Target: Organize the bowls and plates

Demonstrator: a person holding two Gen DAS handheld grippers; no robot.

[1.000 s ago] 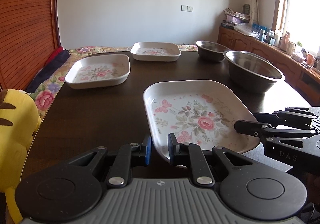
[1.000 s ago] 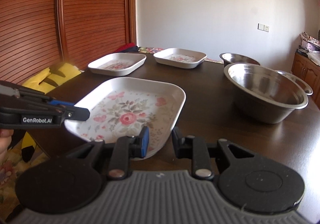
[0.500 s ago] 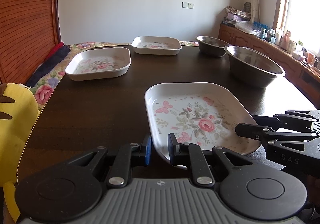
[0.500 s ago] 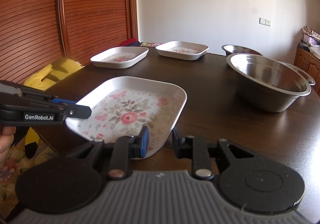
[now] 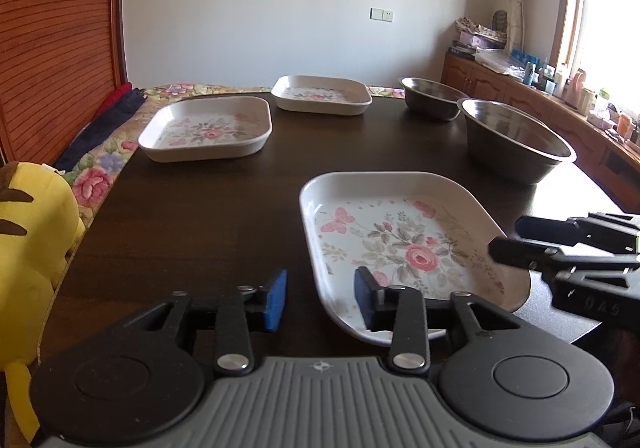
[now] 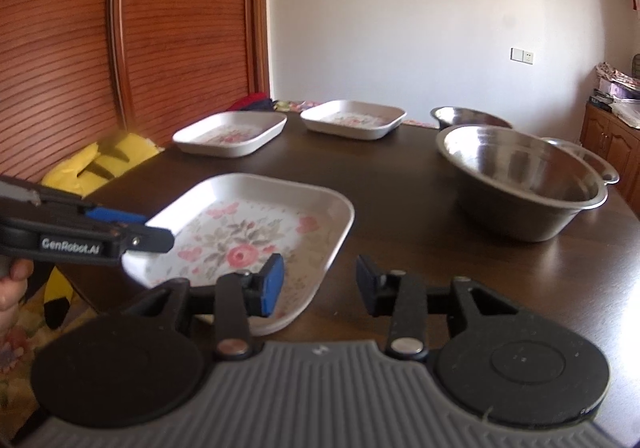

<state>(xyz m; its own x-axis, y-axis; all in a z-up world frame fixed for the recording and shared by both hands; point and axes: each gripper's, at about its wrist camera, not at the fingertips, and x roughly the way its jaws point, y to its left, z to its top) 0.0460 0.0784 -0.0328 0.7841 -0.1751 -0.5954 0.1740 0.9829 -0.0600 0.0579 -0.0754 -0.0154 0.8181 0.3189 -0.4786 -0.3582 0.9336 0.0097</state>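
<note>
Left hand-held gripper [image 5: 320,298] is released — blue pads spread wide, straddling the near-left corner rim of the nearest floral plate [image 5: 404,244]; one pad sits outside the rim over the dark worktop [image 5: 192,216], the other inside over the plate's floor. Cannot tell whether either pad touches the plate. Right hand-held gripper [image 6: 320,284] is likewise released, its pads apart across the plate's near-right corner: left pad over the plate, right pad over bare worktop.

In the left wrist view the right unit's black fingers enter from the right edge, tips at the plate's right rim. In the right wrist view the left unit comes in from the left, with part of a hand [image 6: 12,288] behind it.

Nearest floral plate lies flat at the near edge of the worktop, between the two grippers. Two more floral plates sit further back — one [image 5: 208,128] at left, one [image 5: 320,94] at the far edge, apart from each other. Large steel bowl [image 5: 516,138] stands to the right of the near plate, well apart from it; smaller steel bowl [image 5: 432,98] behind it near the far edge. Right wrist view shows a further metal rim [image 6: 596,160] just behind the large bowl.

Yellow plush toy [image 5: 28,244] sits off the worktop's left side.
</note>
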